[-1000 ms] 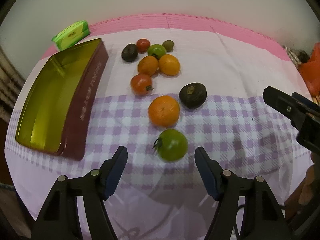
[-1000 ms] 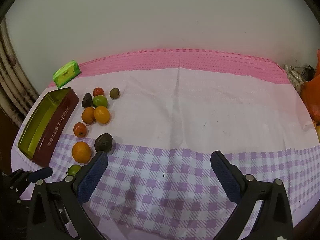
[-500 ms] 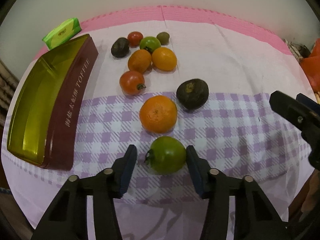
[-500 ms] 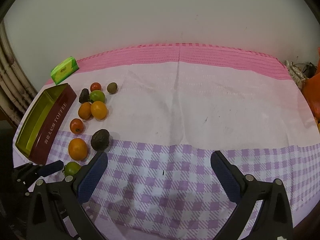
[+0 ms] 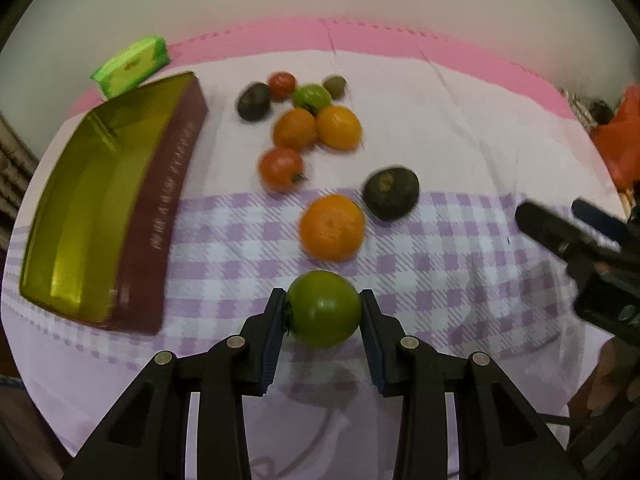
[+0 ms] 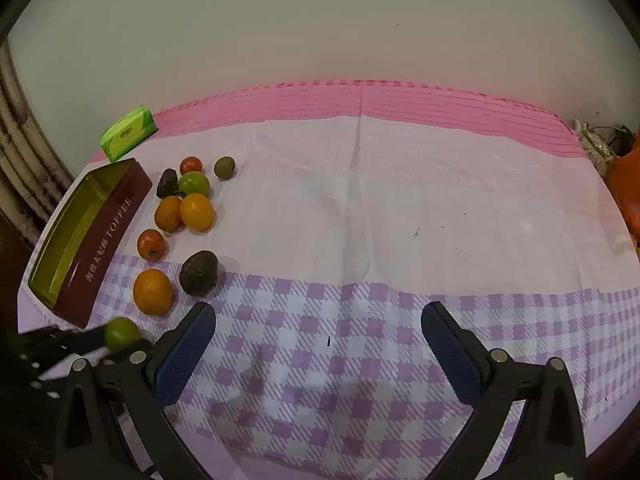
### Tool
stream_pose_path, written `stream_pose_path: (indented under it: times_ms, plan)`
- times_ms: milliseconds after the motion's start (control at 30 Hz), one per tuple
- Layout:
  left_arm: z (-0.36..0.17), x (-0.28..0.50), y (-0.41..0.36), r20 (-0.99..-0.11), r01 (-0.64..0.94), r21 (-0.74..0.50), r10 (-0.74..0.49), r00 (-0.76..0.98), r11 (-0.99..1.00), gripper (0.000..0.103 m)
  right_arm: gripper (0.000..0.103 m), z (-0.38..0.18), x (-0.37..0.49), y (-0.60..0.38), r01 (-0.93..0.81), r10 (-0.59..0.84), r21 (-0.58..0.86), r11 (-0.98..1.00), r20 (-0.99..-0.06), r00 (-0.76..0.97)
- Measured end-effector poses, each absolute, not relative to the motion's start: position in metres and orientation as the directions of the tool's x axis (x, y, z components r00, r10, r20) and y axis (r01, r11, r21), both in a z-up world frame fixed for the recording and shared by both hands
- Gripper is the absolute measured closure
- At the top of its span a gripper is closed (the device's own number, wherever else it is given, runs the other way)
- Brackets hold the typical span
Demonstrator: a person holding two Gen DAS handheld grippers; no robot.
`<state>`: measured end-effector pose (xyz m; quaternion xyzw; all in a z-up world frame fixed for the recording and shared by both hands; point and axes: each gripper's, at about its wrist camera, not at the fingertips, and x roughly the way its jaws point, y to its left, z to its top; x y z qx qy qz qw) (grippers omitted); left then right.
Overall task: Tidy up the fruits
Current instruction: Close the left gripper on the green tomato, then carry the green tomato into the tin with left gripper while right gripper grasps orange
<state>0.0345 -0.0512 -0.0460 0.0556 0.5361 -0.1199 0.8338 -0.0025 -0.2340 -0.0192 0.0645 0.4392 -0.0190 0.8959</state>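
My left gripper (image 5: 323, 312) is shut on a green tomato (image 5: 324, 308) near the table's front edge; the tomato also shows in the right wrist view (image 6: 121, 333). Just beyond it lie an orange (image 5: 332, 227) and a dark avocado (image 5: 391, 193). Further back sit a red tomato (image 5: 281, 168), two more oranges (image 5: 316, 130), a second green tomato (image 5: 312, 97), a small red tomato (image 5: 282, 85), a dark fruit (image 5: 254, 101) and a small brown fruit (image 5: 334, 85). A maroon tin with a gold inside (image 5: 100, 224) lies empty at the left. My right gripper (image 6: 318, 336) is open and empty over the checked cloth.
A green packet (image 5: 130, 65) lies behind the tin by the wall. An orange bag (image 5: 618, 140) sits at the table's right edge. The cloth (image 6: 400, 208) is pink, white and purple checked. The right gripper shows at the right of the left wrist view (image 5: 576, 232).
My left gripper moved forward around the green tomato and closed on it. The right gripper stayed open and shifted only slightly.
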Motion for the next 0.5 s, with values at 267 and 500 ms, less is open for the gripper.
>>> stream_pose_path:
  times_ms: [267, 500]
  plan:
    - [0.0, 0.056, 0.004, -0.868, 0.182, 0.002, -0.089, 0.488, 0.983, 0.065, 0.001, -0.022, -0.006, -0.222, 0.064, 0.027, 0.083, 0.994, -0.789, 0.613]
    - [0.004, 0.091, 0.082, -0.864, 0.061, 0.09, 0.048, 0.501, 0.994, 0.065, 0.009, -0.027, -0.006, -0.194, -0.014, 0.064, 0.07, 0.997, -0.787, 0.614]
